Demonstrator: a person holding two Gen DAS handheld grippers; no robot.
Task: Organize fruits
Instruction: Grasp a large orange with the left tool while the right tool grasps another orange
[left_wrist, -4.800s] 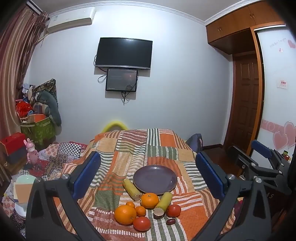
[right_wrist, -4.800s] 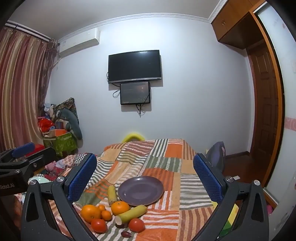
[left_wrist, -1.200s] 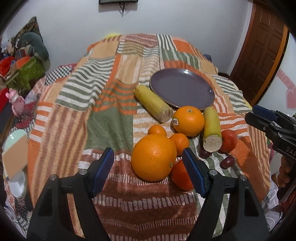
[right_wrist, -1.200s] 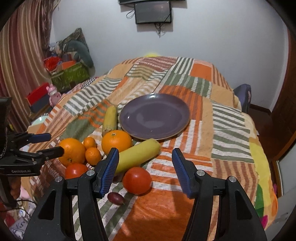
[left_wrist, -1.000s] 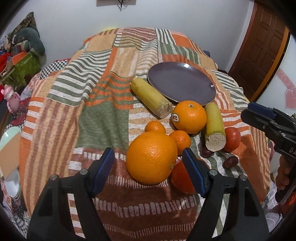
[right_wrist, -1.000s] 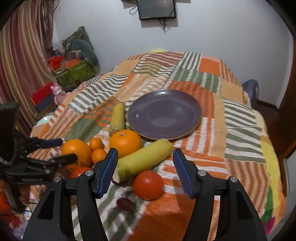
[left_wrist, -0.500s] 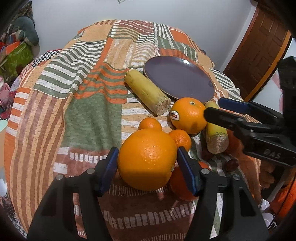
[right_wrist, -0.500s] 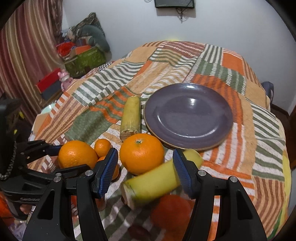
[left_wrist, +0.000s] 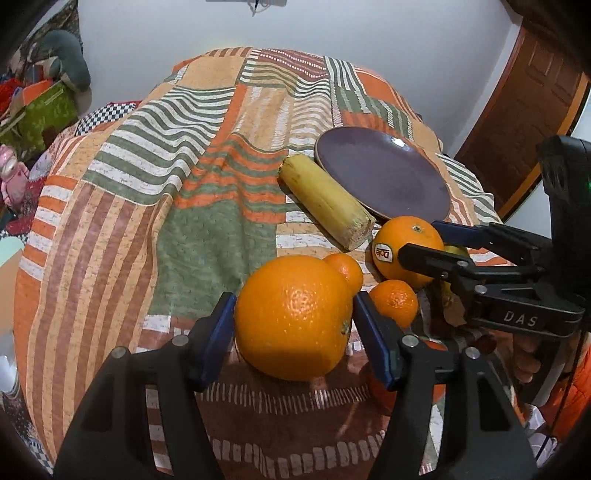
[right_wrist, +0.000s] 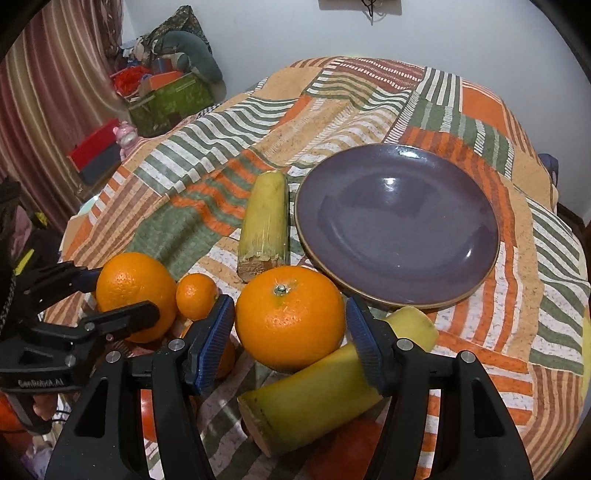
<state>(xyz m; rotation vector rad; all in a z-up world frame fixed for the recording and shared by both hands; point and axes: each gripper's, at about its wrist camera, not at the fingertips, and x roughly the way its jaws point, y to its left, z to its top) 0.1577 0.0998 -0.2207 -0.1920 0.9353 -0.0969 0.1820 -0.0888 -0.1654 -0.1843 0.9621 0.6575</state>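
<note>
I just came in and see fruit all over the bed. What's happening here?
A person is working two handheld grippers at once. The left gripper is clamped on a big orange; the right gripper brackets the stickered orange, its jaws opening slightly. The purple plate is bare, with other fruit lying on the striped blanket.

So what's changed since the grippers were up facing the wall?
Both came down to the fruit. The left gripper closed its jaws onto the large round orange. The right gripper, jaws opening, now brackets the stickered orange. The fruit and the round purple plate stayed put.
</note>
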